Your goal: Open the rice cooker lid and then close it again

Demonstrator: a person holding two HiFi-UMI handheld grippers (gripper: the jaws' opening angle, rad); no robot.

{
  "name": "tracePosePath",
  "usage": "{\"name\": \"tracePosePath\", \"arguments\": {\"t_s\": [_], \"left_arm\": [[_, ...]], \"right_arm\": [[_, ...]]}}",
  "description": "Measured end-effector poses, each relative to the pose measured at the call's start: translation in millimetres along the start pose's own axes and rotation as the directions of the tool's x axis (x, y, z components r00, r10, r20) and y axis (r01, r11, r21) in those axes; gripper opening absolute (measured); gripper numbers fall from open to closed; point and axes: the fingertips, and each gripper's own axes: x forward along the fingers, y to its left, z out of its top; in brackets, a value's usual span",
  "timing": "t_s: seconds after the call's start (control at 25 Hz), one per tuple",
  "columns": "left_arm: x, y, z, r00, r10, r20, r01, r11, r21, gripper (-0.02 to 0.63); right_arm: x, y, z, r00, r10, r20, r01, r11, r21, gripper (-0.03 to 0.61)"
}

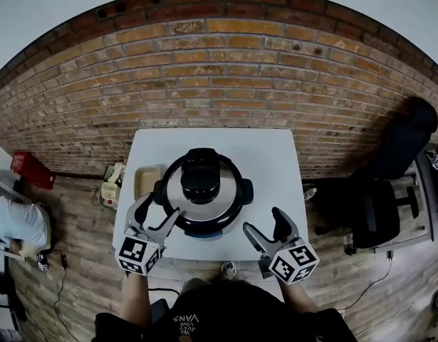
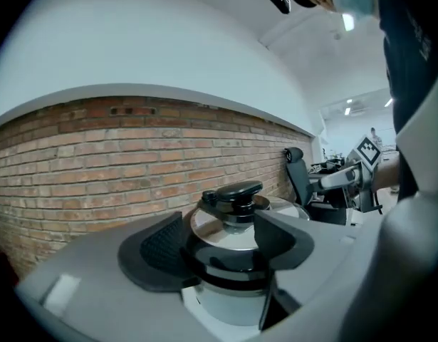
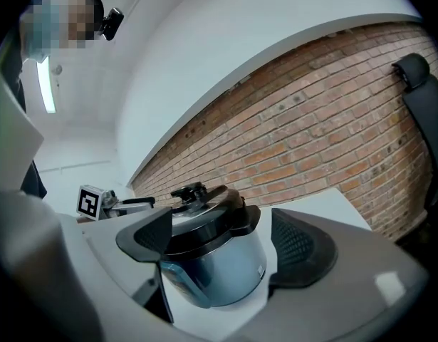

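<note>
— Where's the cooker?

— The cooker [image 3: 219,269] stands in the middle of the counter [image 1: 275,155] with its lid [image 1: 222,204] down. The lid is steel with a black knob [image 1: 201,182] at its centre. I'd judge it stiff and fairly heavy. The polished metal looks slippery, so the knob is the place to take hold.

— And the claws?

— The left claw [image 1: 158,212] is at the cooker's 7 o'clock, near the rim, spread wide with nothing in it. The right claw [image 1: 265,226] is at 5 o'clock, a little further off, also released and empty. Both point across at the pot, roughly level.

— Anything else around?

— A beige tray [image 1: 148,180] lies at the cooker's 9 o'clock. A black chair [image 1: 389,184] stands well off at 3 o'clock, on the floor.

— What can't you make out?

— How the lid frees. No view shows a hinge. With that black ring and the side lugs it may be a twist-lock, but I can't be sure. The knob's underside, where the pads would hook, is hidden from above. The cooker's far side at 12 o'clock isn't seen at all.
</note>
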Motion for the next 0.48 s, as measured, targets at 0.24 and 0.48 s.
{"name": "tracePosePath", "arguments": {"t_s": [0.24,0.48], "left_arm": [[-35.0,-2.0,0.4,0.998,0.039,0.039,-0.038,0.999,-0.033,0.307],[-77.6,-4.6,-8.1,0.999,0.025,0.042,-0.023,0.999,-0.040,0.267]], "right_arm": [[-4.4,17.8,2.8,1.000,-0.014,0.007,0.015,0.999,-0.046,0.411],[-10.3,51.1,-2.8,0.999,-0.033,0.007,0.033,0.994,-0.104,0.294]]}}
